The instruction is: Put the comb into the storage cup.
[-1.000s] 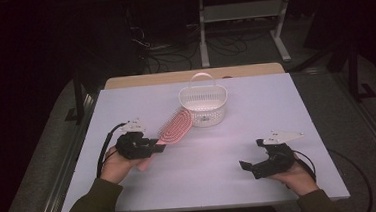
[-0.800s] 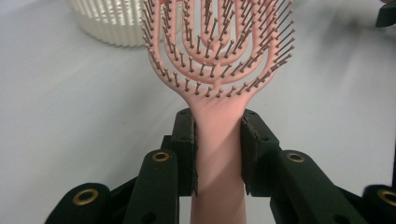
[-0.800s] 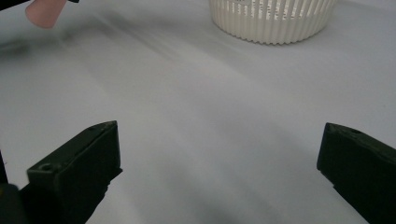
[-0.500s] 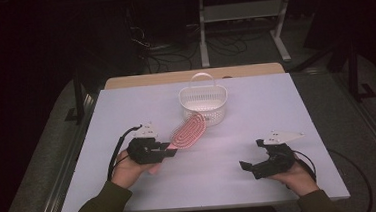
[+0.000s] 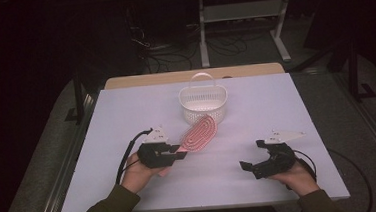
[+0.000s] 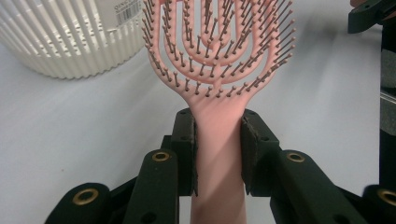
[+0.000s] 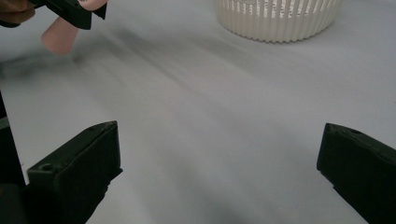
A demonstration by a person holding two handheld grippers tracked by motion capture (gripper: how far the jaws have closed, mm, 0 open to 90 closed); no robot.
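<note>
My left gripper (image 5: 179,151) (image 6: 218,140) is shut on the handle of a pink hairbrush (image 5: 199,133) (image 6: 219,56). The brush head points up and to the right, toward a white ribbed basket (image 5: 203,104) (image 6: 65,42) that stands just beyond it. In the left gripper view the bristles face the camera and both pads press the handle's sides. My right gripper (image 5: 253,167) (image 7: 219,158) rests low at the table's front right, open, with bare table between its jaws. The end of the brush handle (image 7: 60,35) appears at the top left of the right gripper view.
The white table (image 5: 126,115) has bare surface on the left and right of the basket (image 7: 278,18). A wooden board edge (image 5: 139,80) lies behind the table. Beyond it are a dark floor, cables and a metal stand (image 5: 242,12).
My left gripper has carried the hairbrush to the right and a little toward the front, so the brush head now lies in front of the basket. The right gripper has stayed put.
</note>
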